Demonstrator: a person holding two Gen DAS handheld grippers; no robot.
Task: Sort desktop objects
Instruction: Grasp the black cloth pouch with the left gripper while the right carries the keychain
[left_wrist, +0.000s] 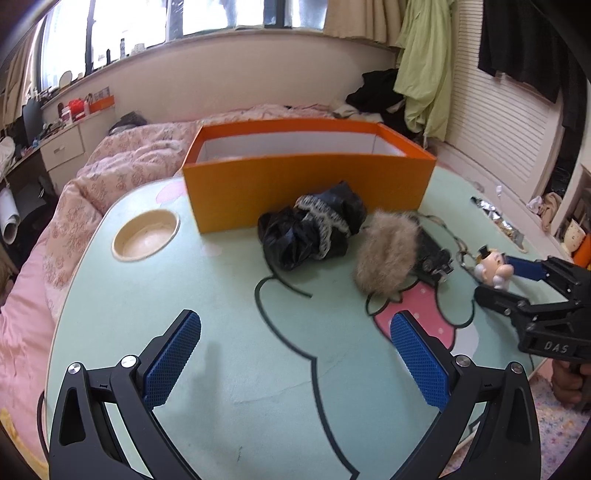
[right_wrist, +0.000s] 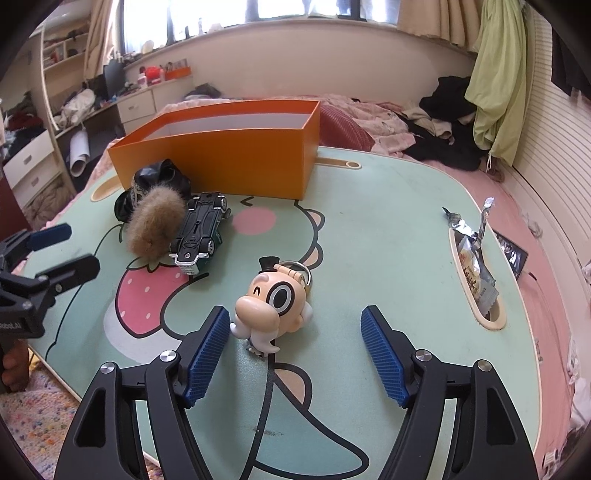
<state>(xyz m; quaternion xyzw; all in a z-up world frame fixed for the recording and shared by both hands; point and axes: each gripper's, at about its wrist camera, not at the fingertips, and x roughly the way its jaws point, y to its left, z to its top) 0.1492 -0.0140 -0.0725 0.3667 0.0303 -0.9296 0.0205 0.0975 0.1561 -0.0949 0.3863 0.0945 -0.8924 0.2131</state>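
Your right gripper (right_wrist: 295, 350) jaws wide around the figurine (right_wrist: 273, 306) at centre frame, not gripping, your left gripper (left_wrist: 295, 362) wide, empty, orange box (right_wrist: 229, 155) upper left.

Daylight enters through the window (left_wrist: 229, 14) at the back, which is blown out to white. The table (right_wrist: 388, 229) is evenly lit, with soft, faint shadows. Both views bend strongly toward dark, vignetted corners. The orange box (left_wrist: 306, 184) shows slight blur in the left view.
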